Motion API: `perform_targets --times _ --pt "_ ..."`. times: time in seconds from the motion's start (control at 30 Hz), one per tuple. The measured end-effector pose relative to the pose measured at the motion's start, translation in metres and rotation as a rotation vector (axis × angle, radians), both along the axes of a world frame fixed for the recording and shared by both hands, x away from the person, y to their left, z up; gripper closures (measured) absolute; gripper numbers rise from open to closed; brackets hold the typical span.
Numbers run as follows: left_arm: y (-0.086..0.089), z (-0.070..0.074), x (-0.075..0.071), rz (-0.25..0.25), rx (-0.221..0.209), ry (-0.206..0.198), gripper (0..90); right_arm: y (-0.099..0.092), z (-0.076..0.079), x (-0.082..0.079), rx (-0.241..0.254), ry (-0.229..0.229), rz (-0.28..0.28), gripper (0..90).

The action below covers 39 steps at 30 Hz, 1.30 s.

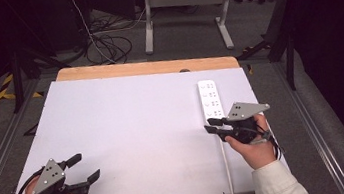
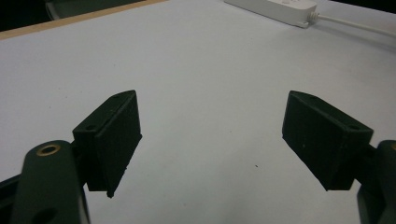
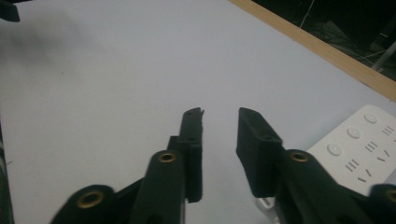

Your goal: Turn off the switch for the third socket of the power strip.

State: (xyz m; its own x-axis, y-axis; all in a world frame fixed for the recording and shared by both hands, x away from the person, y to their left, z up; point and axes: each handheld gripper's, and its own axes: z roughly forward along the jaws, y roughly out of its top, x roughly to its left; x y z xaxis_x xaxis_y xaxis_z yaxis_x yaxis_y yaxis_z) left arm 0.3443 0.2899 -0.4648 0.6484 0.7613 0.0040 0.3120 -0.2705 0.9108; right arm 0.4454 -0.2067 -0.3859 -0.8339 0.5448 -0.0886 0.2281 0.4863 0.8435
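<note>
My left gripper (image 1: 88, 166) sits near the front left corner of the white board (image 1: 127, 118), held in a hand. Its jaws stand wide open in the left gripper view (image 2: 212, 140), with bare board between them. My right gripper (image 1: 208, 125) is held at the right side, just in front of a white power strip (image 1: 210, 99). In the right gripper view its jaws (image 3: 220, 116) are a narrow gap apart with nothing between them. The power strip (image 3: 364, 149) lies just right of those jaws.
The strip's white cable (image 1: 227, 170) runs back to the table's front edge beside my right hand. A wooden strip (image 1: 146, 67) borders the far side of the board. Beyond it are desk legs (image 1: 224, 29) and loose cables (image 1: 108, 47) on the floor.
</note>
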Motion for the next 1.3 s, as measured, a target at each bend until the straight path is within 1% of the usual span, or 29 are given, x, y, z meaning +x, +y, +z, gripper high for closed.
perform_targets --times 0.03,0.07,0.13,0.3,0.37,0.43,0.57,0.7,0.9,1.13,1.27,1.3 --pt "0.000 0.000 0.000 0.001 0.002 -0.004 20.5 0.000 0.001 0.003 0.004 0.006 0.010 88.0" --pt "0.001 0.000 -0.001 0.006 -0.005 -0.001 20.6 0.001 0.001 0.007 0.000 0.008 0.016 90.0" --pt "0.002 0.000 -0.002 0.006 -0.002 0.000 20.8 0.002 0.003 0.013 -0.016 0.007 0.003 90.0" --pt "0.003 0.000 -0.003 0.010 -0.004 0.004 21.0 0.003 0.006 0.032 -0.009 0.015 -0.039 90.0" --pt "0.004 0.000 -0.005 0.015 -0.005 0.008 21.2 0.003 0.005 0.040 0.002 0.008 -0.066 90.0" --pt "0.004 0.000 -0.005 0.016 -0.003 0.006 21.2 0.002 0.004 0.048 0.002 0.004 -0.087 90.0" --pt "0.004 0.000 -0.005 0.015 -0.002 0.006 21.2 0.001 0.001 0.062 -0.004 0.012 -0.108 90.0" --pt "0.004 -0.001 -0.004 0.014 -0.004 0.007 21.2 0.001 -0.002 0.075 -0.002 0.029 -0.145 90.0" --pt "0.005 -0.001 -0.004 0.020 -0.007 0.006 21.2 0.001 -0.008 0.094 -0.021 0.041 -0.196 90.0" --pt "0.005 -0.001 -0.004 0.026 -0.012 0.005 21.1 0.002 -0.016 0.112 -0.018 0.047 -0.241 90.0" --pt "0.006 -0.001 -0.004 0.028 -0.011 0.007 21.2 0.001 -0.022 0.121 -0.016 0.064 -0.265 90.0" --pt "0.006 -0.001 -0.004 0.028 -0.010 0.007 21.1 0.002 -0.024 0.123 -0.018 0.062 -0.271 90.0"
